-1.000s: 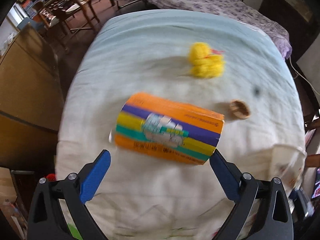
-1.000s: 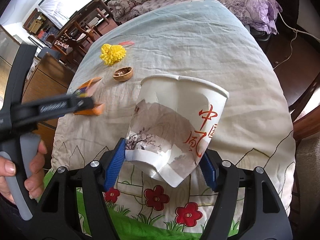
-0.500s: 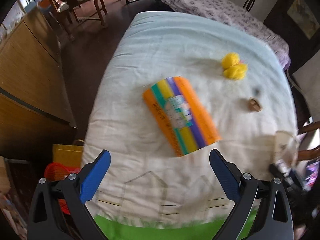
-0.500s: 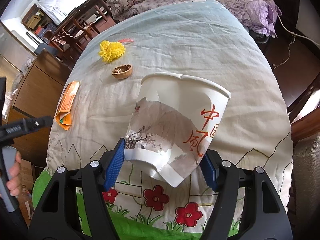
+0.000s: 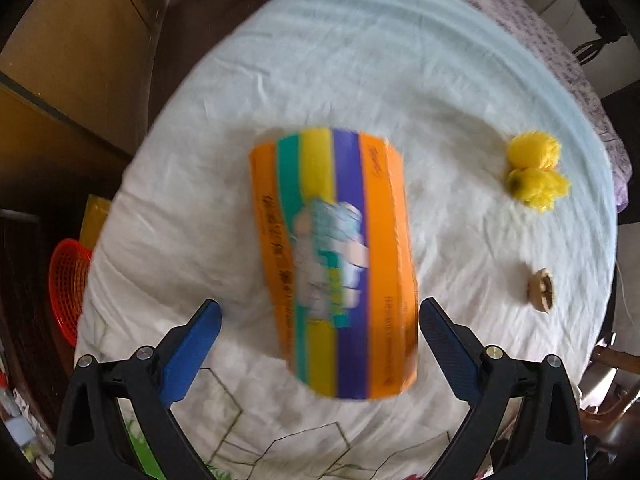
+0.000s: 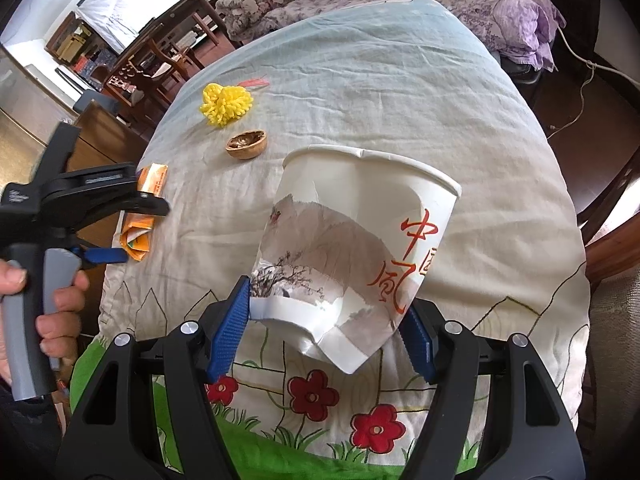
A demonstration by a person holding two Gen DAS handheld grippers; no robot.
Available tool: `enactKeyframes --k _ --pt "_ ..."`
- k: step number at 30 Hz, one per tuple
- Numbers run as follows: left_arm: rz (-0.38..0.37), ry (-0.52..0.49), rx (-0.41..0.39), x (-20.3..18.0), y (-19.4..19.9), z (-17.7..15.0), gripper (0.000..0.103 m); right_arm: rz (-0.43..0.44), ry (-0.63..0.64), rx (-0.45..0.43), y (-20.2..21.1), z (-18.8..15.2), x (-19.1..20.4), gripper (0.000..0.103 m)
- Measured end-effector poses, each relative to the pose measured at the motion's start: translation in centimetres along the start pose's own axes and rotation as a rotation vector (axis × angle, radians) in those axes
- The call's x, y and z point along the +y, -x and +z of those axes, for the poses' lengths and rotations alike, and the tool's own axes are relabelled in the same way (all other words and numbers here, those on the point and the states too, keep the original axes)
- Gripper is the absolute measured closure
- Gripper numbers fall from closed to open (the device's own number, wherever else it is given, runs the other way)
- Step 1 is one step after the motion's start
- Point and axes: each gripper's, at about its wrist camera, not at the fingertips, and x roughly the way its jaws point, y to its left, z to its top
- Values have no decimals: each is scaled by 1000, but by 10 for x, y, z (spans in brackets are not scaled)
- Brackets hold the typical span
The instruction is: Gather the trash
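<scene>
Right wrist view is showing the right gripper (image 6: 326, 326) clamping a crumpled paper cup (image 6: 356, 240) by its base, mouth tilted away, above the flowered end of the bedsheet (image 6: 400, 92); that cup looks like the collecting vessel, and no trash is showing inside it as far as the pictures tell. Left of the cup, the left gripper (image 5: 320, 350) is hanging straight down over a flattened orange striped packet (image 5: 334, 256), its jaws standing wide and gripping nothing, the packet lying between them on the sheet. Beyond the cup, a walnut shell (image 6: 247, 143) and a yellow pompom (image 6: 227, 104) are lying untouched, so the collecting seems barely begun. The packet is sitting near the sheet's left edge, where a wooden cabinet (image 5: 60, 80) and a red basket (image 5: 66, 284) are standing below; toward the cup the sheet is offering open room.
</scene>
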Motion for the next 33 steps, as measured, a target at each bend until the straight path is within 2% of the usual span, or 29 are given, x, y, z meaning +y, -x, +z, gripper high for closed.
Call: enactKeyframes --k 4,8,12,13,16,20,25,29,33 --pt "10 -18 -13 -2 -5 0 7 4 2 0 0 0 -1 35" --pt "3 -56 -43 2 0 -1 17 -5 8 1 0 0 -1 35" --pt "-15 -132 -74 0 10 -11 49 -8 6 0 0 0 0 35" --pt "-21 -148 -73 0 12 -12 53 -8 7 0 0 0 0 35" --pt "-40 -192 -73 4 21 -19 56 -12 8 0 0 0 0 35" --pt "-41 -232 -119 12 37 -29 56 -17 11 0 0 0 1 35" --pt "-61 -253 -123 18 43 -34 56 -35 20 3 -1 0 4 34" --pt "-70 -264 -113 23 35 -42 56 -38 33 4 -4 2 8 24" --pt "-80 -260 -94 23 19 -39 55 -73 46 -9 -9 7 14 23"
